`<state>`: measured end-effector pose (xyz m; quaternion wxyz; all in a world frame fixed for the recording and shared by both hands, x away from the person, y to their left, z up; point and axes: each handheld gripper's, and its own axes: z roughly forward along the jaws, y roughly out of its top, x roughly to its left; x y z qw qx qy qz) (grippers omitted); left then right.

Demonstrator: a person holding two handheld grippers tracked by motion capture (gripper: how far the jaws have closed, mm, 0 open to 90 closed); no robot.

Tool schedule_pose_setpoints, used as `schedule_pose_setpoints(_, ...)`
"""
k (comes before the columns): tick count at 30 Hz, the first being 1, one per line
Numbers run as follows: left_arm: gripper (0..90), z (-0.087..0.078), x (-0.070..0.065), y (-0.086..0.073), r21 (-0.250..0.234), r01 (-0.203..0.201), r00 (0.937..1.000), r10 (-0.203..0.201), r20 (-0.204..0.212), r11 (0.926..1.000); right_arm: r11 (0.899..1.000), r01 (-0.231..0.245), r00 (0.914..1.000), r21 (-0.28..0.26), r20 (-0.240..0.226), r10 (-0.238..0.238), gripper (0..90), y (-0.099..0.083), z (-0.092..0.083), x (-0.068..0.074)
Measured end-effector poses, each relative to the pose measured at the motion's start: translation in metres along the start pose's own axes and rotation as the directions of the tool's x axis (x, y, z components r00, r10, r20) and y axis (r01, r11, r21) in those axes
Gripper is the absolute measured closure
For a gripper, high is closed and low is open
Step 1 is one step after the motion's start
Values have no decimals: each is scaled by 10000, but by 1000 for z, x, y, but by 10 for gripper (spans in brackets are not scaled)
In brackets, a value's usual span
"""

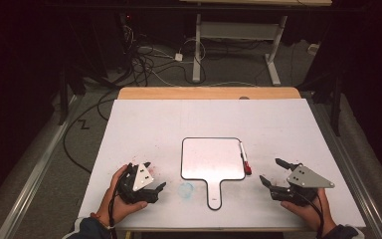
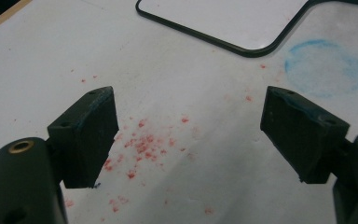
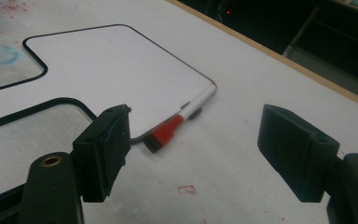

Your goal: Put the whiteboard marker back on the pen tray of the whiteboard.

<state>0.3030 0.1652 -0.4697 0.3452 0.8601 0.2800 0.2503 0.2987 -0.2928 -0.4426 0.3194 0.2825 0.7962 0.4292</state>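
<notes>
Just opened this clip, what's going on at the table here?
A person sits with a gripper in each hand, both resting near the table's front edge with jaws open and empty. The left gripper sits over red and blue marker stains. The right gripper faces a red-capped marker, which lies along the right edge of a blank paddle-shaped whiteboard in the middle of the white table. Nothing is being held yet.

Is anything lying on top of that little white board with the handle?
The white paddle-shaped board with black rim looks bare and unmarked. The red-capped white marker lies along its right edge; whether it overlaps the rim is unclear.
</notes>
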Motion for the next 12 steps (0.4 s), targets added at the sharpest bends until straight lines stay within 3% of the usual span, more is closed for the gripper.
schedule_pose_setpoints(12, 178, 7, 3, 3, 176, 59, 9999, -57, -114, 9998, 10000, 67, 9999, -43, 109, -66, 259, 0, -3, -1)
